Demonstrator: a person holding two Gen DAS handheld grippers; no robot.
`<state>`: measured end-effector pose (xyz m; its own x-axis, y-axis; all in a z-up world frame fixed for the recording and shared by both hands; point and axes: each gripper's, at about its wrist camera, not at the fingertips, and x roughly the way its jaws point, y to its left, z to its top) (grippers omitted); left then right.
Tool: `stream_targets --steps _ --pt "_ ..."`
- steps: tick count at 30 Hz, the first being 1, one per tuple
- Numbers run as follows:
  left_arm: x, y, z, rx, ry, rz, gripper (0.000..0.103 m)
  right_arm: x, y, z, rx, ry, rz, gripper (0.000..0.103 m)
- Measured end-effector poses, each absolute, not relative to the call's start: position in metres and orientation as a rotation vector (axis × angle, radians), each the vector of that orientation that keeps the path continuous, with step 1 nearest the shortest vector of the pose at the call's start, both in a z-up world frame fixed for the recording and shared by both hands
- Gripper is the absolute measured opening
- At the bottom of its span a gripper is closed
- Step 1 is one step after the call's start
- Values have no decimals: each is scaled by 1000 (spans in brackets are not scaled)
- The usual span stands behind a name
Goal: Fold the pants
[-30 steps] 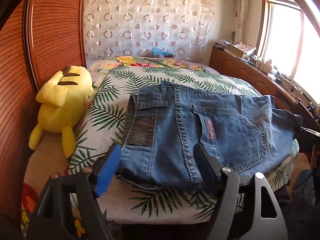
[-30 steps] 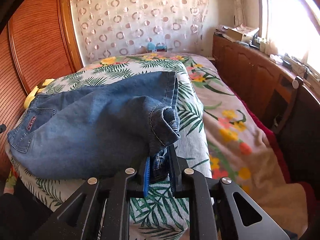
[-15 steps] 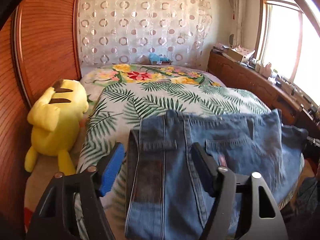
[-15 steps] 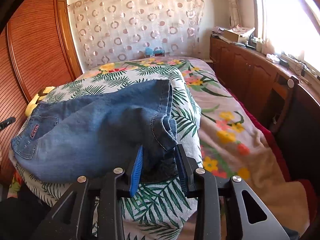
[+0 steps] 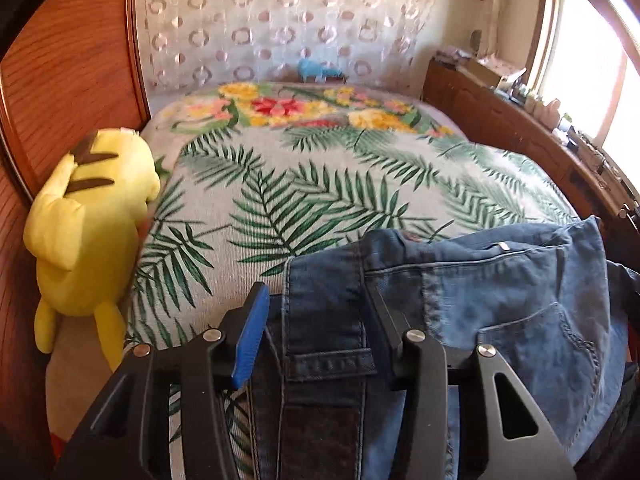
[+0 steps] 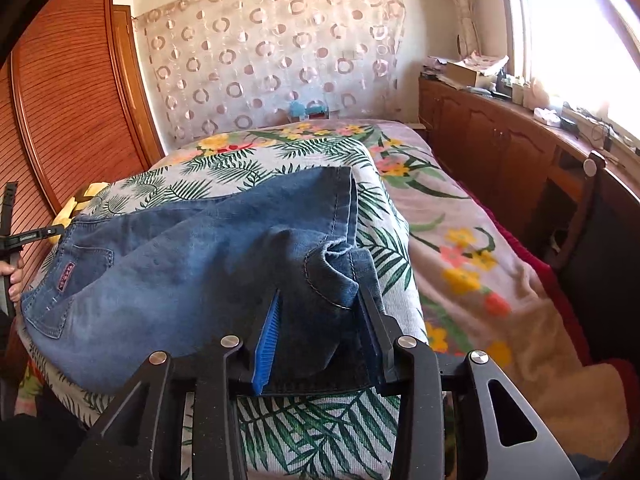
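- The left gripper point(image 5: 316, 328) is right at the near edge of the bed point(image 5: 312, 184). A second ago the jeans point(image 5: 500, 304) lay spread out well in front of it. Now it has slid in over the waistband point(image 5: 328, 360), at the belt loop and the dark patch.
- Its fingers point(image 5: 250, 336) have just been closing. They are about half apart, one on each side of the waistband. The cloth is between them, but I cannot tell if they are pinching it yet.
- The right gripper point(image 6: 320, 332) is at the other end of the jeans, by the leg hem point(image 6: 328, 276). It has hardly moved.
- Its fingers were squeezed on the hem a second ago. They have just been opening and now stand a bit apart. The bunched hem is between them, loose, and it rests on the bed.
- I think this means one fold is done and let go, and the left side is getting ready to grab the waist for the next fold.
- The jeans lie across the near part of the bed, on the leaf-print blanket. The waist is on the left and the legs are on the right. A back pocket point(image 6: 66, 276) faces up.
- A little farther off, a yellow plush toy point(image 5: 88, 232) sits at the left edge of the bed, beside the wooden wardrobe point(image 5: 72, 80).
- In the right camera, a hand point(image 6: 14, 280) shows at the far left, holding the other gripper.
- Farther back, the flower part of the blanket is bare.
- At the very back there is a small blue toy point(image 5: 318, 70) and a curtain with rings point(image 5: 280, 20).
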<state>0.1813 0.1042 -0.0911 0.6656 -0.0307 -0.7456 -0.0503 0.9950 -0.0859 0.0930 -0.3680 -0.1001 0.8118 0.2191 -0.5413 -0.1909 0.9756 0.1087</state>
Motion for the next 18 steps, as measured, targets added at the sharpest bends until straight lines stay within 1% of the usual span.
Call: stream_targets --steps 9,14,15,16,17,18 --pt "189 98 -102 -54 892 -4 48 93 -381 -102 60 608 210 39" --pt "189 98 -105 -49 887 -6 49 93 -377 -99 55 609 213 39" --pt "188 97 -105 -42 883 -6 47 93 -376 -98 54 608 214 39" --pt "188 96 -105 -42 883 -14 39 93 -376 -98 53 607 216 39" --pt "187 95 -105 -48 882 -29 35 93 -376 -98 52 606 216 39" --pt "185 94 -105 -46 877 -37 27 94 -377 -99 54 604 213 39"
